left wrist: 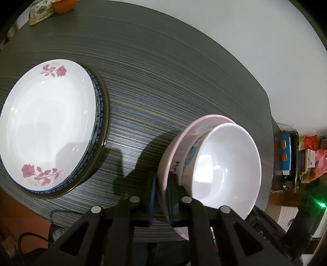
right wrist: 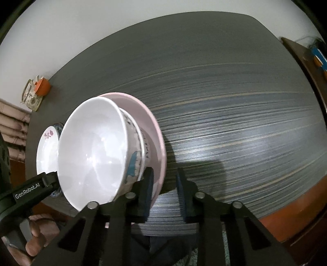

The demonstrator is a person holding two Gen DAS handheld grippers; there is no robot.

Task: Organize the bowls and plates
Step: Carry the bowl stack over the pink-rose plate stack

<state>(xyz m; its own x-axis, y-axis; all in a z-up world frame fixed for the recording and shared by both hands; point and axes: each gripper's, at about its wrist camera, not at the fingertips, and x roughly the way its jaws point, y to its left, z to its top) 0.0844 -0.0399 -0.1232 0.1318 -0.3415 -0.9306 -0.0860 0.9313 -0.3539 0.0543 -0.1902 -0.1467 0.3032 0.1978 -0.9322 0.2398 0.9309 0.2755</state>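
A pink plate (left wrist: 204, 120) (right wrist: 151, 122) lies near the table's front edge. Two nested bowls stand in it: a plain white bowl (left wrist: 224, 163) (right wrist: 92, 153) inside a bowl with a blue picture (left wrist: 191, 157) (right wrist: 133, 161). My left gripper (left wrist: 161, 178) is shut on the plate's near rim, one finger inside and one outside. My right gripper (right wrist: 164, 174) is shut on the opposite rim, its inner finger beside the bowls. Left of them sits a white rose plate (left wrist: 47, 126) (right wrist: 46, 147) on a blue-patterned plate (left wrist: 98, 114).
The dark striped table (left wrist: 163, 81) stretches back to a white wall. An orange cup (left wrist: 63, 6) (right wrist: 41, 87) and a floral holder stand at the far left corner. A side shelf with boxes (left wrist: 286, 155) is to the right. A hand (right wrist: 34, 235) holds the left gripper.
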